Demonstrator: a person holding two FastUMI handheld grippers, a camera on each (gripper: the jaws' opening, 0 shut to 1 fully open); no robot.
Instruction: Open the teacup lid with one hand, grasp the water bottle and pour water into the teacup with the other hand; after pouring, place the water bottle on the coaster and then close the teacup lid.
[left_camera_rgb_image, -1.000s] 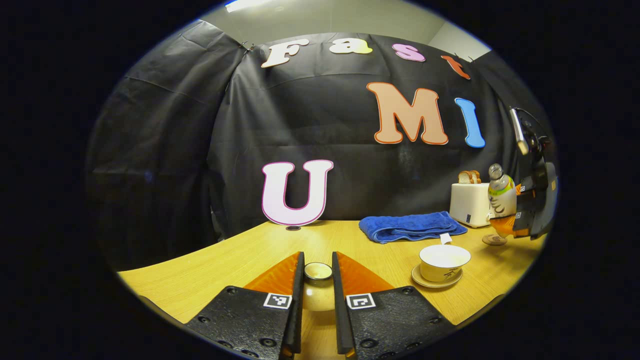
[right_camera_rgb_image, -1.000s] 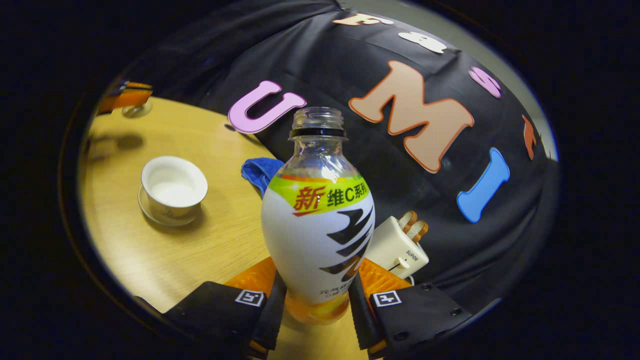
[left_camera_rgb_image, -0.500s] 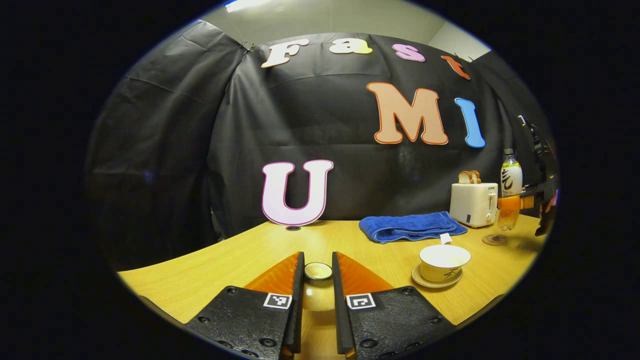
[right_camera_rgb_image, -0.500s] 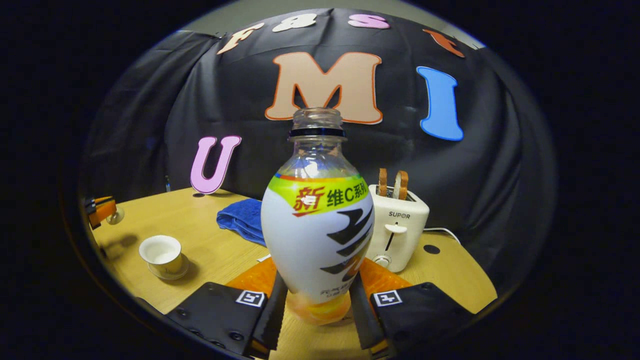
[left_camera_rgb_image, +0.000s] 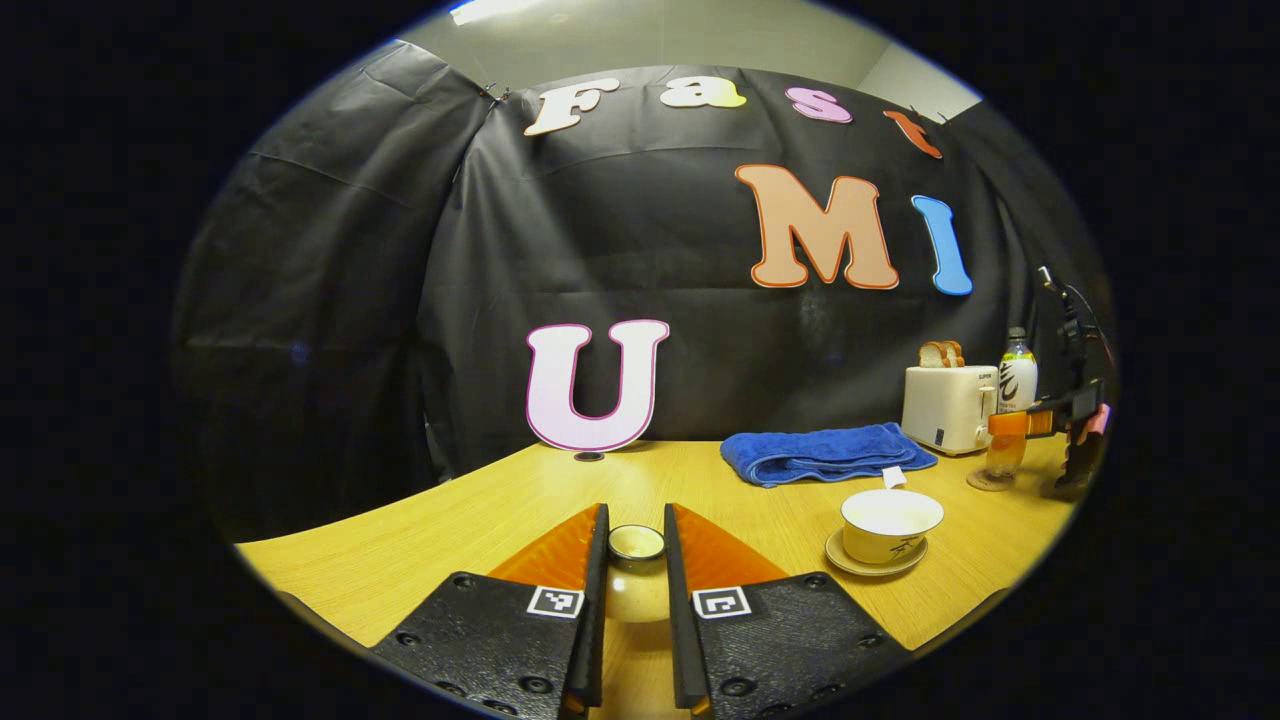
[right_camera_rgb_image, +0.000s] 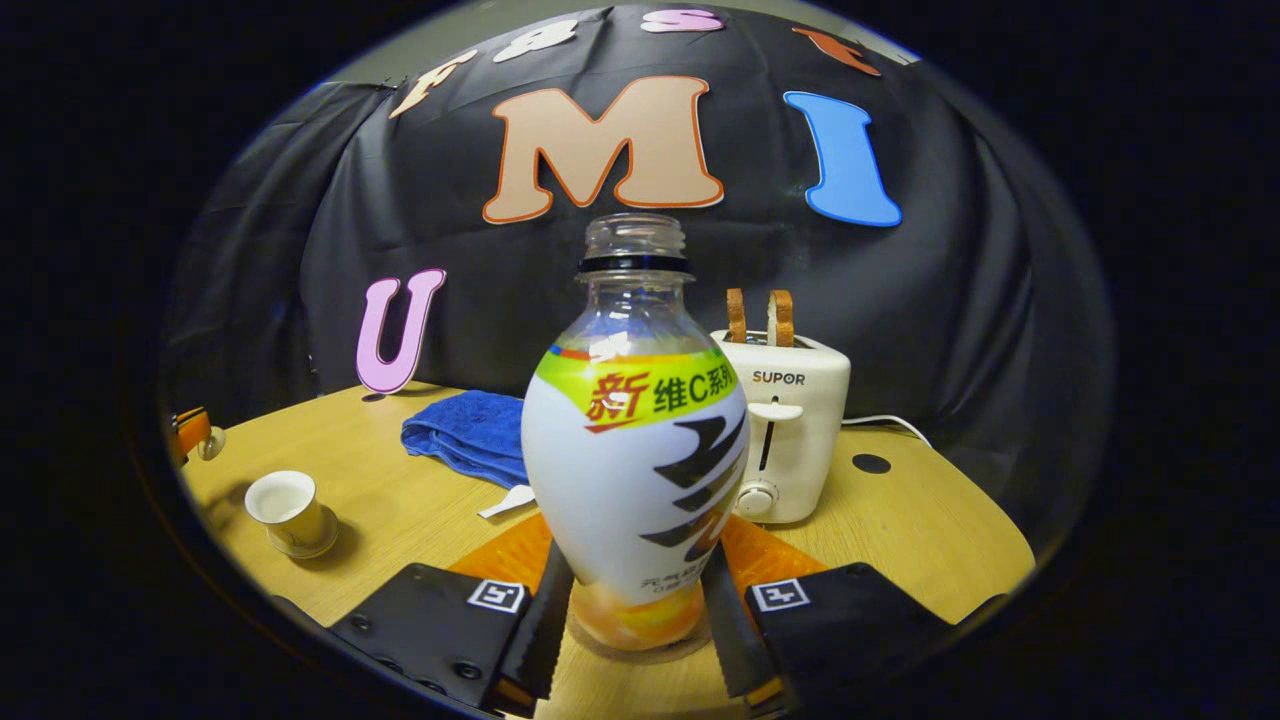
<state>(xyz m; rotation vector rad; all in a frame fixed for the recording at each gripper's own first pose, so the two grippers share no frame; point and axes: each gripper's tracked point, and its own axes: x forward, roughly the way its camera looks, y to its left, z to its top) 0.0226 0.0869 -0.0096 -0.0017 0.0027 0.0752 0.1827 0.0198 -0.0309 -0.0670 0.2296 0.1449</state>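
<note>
Right gripper view: fingers clamp the uncapped bottle low on its body
Upright now on the coaster beside the toaster; a second ago it hung tilted above. Left gripper pinches the lid. Open teacup sits left of the toaster, before the blue towel

The light is soft and quite even, and it comes from above; a bright ceiling lamp shows at the top edge of the left gripper view. The wooden table is well lit, while the black cloth wall stays dim. A soft shadow lies beside the teacup on the table. Small glare sits on the clear neck of the water bottle. Both views are sharp in the middle, and straight lines bend strongly near the edges.
</note>
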